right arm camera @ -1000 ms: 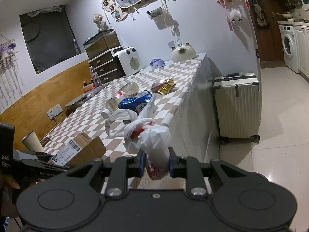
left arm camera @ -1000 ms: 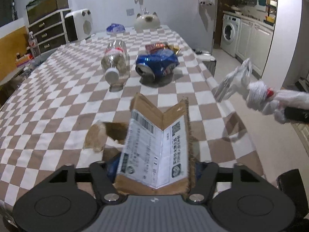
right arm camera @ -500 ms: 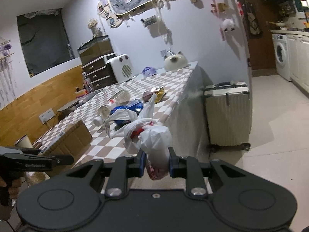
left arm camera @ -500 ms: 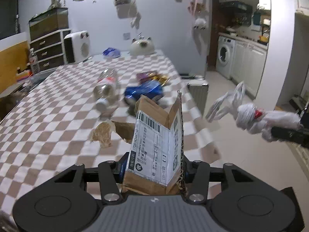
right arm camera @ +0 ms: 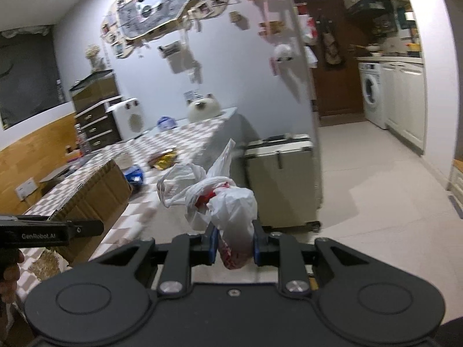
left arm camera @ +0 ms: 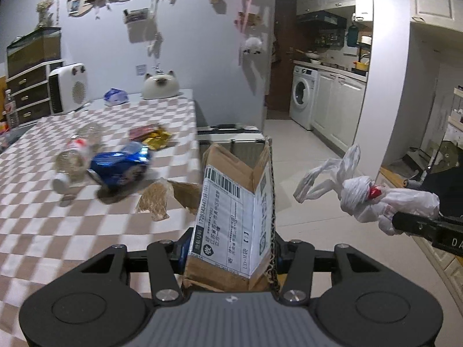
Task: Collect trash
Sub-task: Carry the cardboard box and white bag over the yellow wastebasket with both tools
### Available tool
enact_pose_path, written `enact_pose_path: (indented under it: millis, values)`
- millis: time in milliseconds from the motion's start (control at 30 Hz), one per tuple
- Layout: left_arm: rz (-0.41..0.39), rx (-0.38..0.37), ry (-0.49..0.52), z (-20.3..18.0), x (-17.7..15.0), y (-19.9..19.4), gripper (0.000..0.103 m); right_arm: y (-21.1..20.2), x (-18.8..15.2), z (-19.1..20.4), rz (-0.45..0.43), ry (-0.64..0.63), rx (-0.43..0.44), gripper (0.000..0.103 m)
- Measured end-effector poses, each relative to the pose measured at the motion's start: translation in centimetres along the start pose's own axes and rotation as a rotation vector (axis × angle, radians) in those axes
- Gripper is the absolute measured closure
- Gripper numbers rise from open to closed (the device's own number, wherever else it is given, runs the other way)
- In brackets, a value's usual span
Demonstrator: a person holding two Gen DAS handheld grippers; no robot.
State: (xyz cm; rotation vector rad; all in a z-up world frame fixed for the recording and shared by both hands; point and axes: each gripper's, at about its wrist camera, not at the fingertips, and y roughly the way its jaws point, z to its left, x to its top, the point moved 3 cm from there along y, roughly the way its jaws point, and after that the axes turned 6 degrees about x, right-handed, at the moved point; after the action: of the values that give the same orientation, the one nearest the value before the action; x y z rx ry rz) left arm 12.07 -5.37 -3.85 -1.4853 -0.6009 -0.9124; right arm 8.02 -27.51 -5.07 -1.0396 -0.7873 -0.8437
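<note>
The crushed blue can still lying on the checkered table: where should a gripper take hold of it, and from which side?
Grip the crushed blue can across its dented middle, coming from above with the fingers on its long sides. It lies on its side on the checkered table, close beside the clear plastic bottle, so a low approach from that side looks cramped.

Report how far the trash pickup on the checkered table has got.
Done: nothing visibly binned; no bin is in view.

In hand: the left gripper clamps a torn cardboard box lifted off the table; the right gripper is shut on a knotted white plastic bag.

Left on the checkered table: a clear plastic bottle, a crushed blue can, snack wrappers and a cardboard scrap.
</note>
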Motion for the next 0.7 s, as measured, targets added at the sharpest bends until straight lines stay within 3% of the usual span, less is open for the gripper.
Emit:
enact_pose_path:
  millis: [400, 700]
  values:
    - [0.056, -0.056, -0.012, -8.1, -3.0, 5.2, 0.052, -1.6, -2.2, -8.1, 0.033, 0.051, -0.131, 0.079]
    - [0.187, -0.083, -0.052, -12.3, -7.0, 14.2, 0.052, 1.6, -6.2, -14.0, 0.130, 0.120, -0.206, 0.079]
